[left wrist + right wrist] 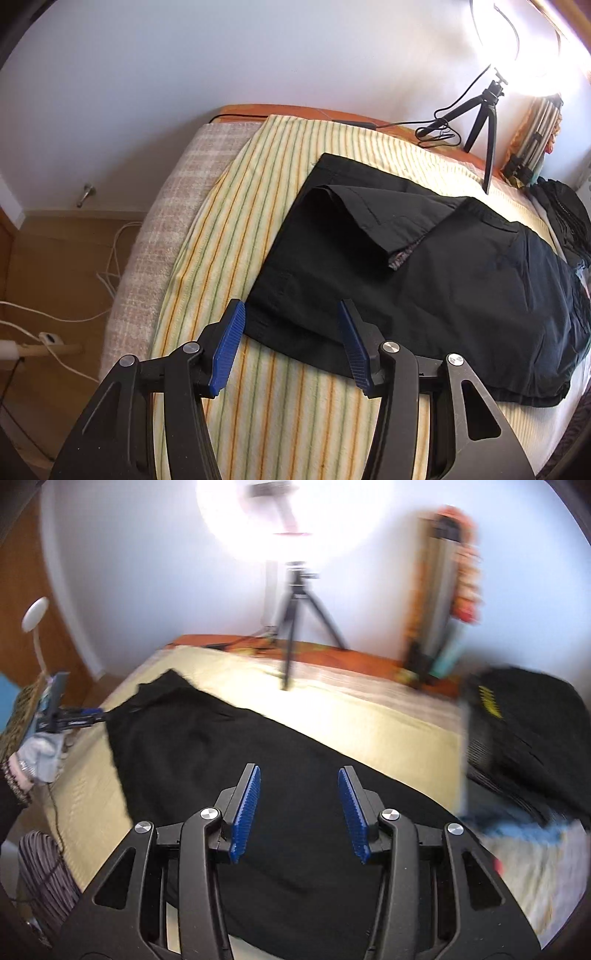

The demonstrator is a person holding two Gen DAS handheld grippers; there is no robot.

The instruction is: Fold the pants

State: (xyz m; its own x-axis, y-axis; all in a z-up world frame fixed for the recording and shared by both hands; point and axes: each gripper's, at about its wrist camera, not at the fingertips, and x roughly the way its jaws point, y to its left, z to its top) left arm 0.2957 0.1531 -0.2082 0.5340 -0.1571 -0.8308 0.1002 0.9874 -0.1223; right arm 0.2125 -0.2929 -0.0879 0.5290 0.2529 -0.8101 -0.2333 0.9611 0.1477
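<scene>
Pants [424,280] lie flat across bed [229,236], one corner flap folded over. Left gripper [291,343] wide, empty, above near hem. Right gripper [299,808] wide, empty, over cloth. Between folds; next: pinch hem edges, likely fold across.

White walls [184,74], wooden floor [55,266] strewn with white cables [110,258]; a striped blanket [229,229] covers the bed, ring light [291,513] (glaring) on its tripod [295,620].

Left wrist view looks forward along its fingers from close above the bed's near edge, toward the far wall. Right wrist view faces likewise. Both share the black pants [424,280] [258,768] and tripod [487,122] [295,627].
</scene>
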